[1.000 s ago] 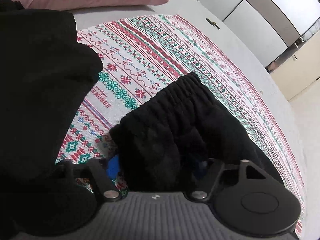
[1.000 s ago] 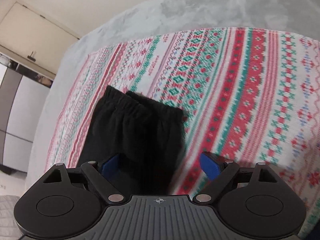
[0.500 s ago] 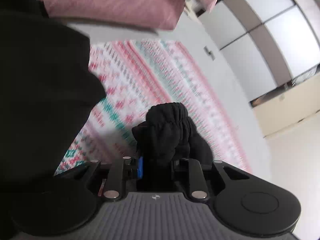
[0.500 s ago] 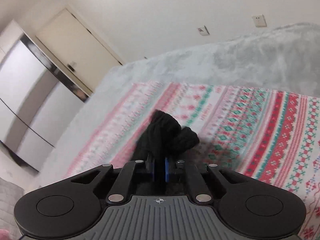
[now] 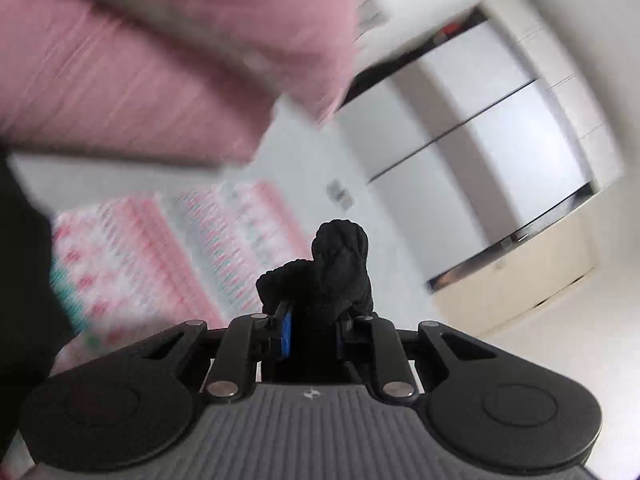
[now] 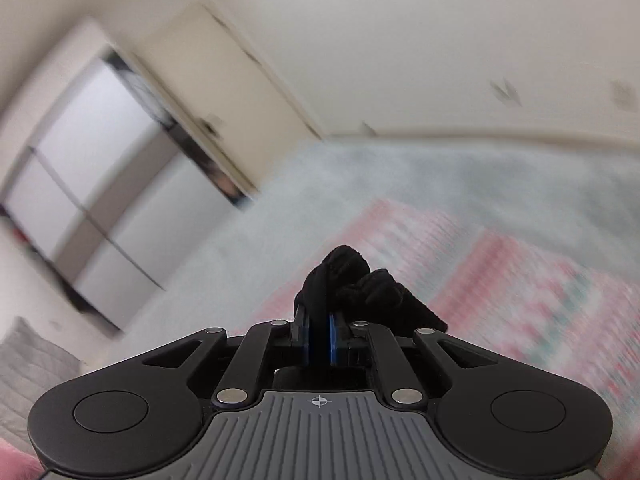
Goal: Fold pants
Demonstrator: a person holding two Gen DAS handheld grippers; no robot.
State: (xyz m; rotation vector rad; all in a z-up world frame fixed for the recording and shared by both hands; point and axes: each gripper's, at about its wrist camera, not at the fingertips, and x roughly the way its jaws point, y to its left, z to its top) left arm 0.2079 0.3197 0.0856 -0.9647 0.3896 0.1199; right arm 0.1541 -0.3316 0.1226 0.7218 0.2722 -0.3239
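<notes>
- Left wrist view: left tongs (image 5: pixel 311 330) are closed down tight on a bunched wad of the black pants (image 5: pixel 328 272); the blue pads (image 5: pixel 285 331) press the cloth from both sides, with only fabric between them.
- Pants stick up above the left tongs as a ribbed, gathered lump, held clear above the patterned blanket (image 5: pixel 160 248).
- Patterned blanket (red, green, white) lies on the bed (image 5: pixel 296 152), below and left of the pants; heavy motion blur.
- Pink pillow (image 5: pixel 160 60) sits beyond the blanket, filling the upper left of the view.
- White wardrobe doors (image 5: pixel 480 140) stand to the right of the pants, past the bed edge.
- Right wrist view: right tongs (image 6: pixel 318 336) are likewise pinched shut on a fold of the pants (image 6: pixel 348 284); a thin band of black cloth runs between the blue pads (image 6: pixel 333 334).
- Remaining cloth spills to the right of the right tongs, above the blurred blanket (image 6: pixel 500 280).
- Grey bed cover (image 6: pixel 400 184) stretches beyond the pants; a cream door (image 6: pixel 224 80) and wardrobe (image 6: pixel 100 180) stand at the upper left.
</notes>
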